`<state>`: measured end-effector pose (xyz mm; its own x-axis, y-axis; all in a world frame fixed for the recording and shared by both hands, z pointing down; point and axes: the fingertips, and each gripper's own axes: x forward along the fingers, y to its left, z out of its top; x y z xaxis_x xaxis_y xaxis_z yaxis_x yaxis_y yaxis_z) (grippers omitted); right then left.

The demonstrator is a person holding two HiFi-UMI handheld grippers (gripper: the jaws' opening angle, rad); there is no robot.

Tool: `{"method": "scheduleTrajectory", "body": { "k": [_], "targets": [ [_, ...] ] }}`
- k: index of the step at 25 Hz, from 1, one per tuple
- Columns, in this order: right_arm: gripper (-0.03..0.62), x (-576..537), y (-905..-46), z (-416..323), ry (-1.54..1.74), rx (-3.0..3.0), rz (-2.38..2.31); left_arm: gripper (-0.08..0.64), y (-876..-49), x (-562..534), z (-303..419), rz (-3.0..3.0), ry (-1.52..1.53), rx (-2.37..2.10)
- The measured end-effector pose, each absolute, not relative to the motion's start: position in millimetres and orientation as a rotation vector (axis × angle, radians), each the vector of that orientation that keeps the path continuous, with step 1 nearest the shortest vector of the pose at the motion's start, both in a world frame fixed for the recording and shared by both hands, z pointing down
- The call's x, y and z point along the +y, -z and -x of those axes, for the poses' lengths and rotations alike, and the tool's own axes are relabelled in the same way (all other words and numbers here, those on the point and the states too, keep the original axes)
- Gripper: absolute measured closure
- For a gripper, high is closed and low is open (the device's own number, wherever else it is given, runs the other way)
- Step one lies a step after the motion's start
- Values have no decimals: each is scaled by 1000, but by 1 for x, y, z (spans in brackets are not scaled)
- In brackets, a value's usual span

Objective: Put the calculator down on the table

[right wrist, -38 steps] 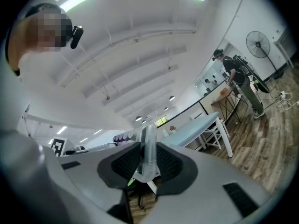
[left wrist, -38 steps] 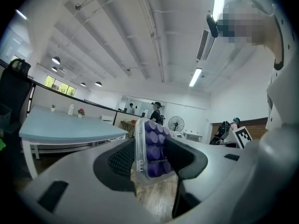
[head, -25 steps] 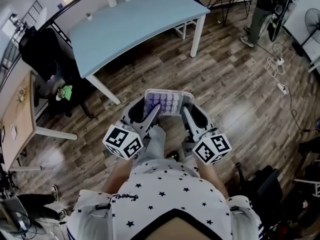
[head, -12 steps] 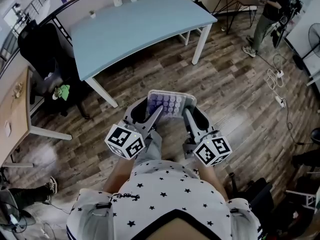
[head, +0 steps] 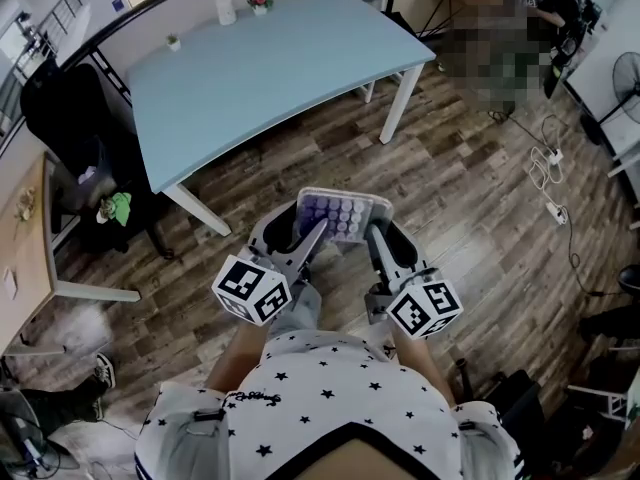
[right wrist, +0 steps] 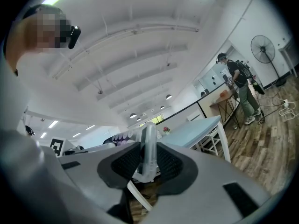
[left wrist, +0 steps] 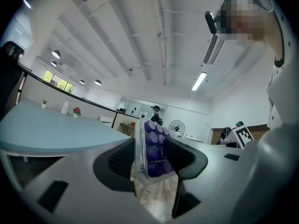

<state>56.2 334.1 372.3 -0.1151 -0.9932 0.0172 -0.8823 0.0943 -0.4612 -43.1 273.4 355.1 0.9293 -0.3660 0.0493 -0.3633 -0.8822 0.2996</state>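
Observation:
The calculator (head: pixel 343 211), a pale case with rows of round purple keys, hangs flat above the wooden floor, carried between both grippers. My left gripper (head: pixel 296 230) is shut on its left edge and my right gripper (head: pixel 381 232) is shut on its right edge. In the left gripper view the calculator (left wrist: pixel 152 149) stands edge-on between the dark pads of the left gripper (left wrist: pixel 148 161). The right gripper view shows its thin rim (right wrist: pixel 148 148) clamped in the right gripper (right wrist: pixel 147 166). The light blue table (head: pixel 270 63) lies ahead, apart from the calculator.
A small flower pot (head: pixel 260 0), a white bottle (head: pixel 224 8) and a tiny plant (head: pixel 173 42) stand at the table's far edge. A black chair (head: pixel 65 118) and a wooden desk (head: pixel 25 233) are on the left. Cables and a power strip (head: pixel 548 183) lie on the floor at the right.
Both grippers have carried the calculator forward across the floor, and the blue table now lies nearer. The grip on both edges is unchanged.

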Motion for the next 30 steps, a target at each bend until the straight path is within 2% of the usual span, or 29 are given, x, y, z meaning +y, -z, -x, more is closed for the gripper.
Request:
{"method": "scheduleTrajectory", "body": {
  "k": [18, 30],
  "targets": [
    [491, 207, -367, -65, 537, 2082, 1928, 345, -356, 143, 33, -2730, 46, -484],
    [491, 130, -361, -45, 503, 2102, 1923, 345, -351, 67, 54, -2740, 88, -492]
  ]
}}
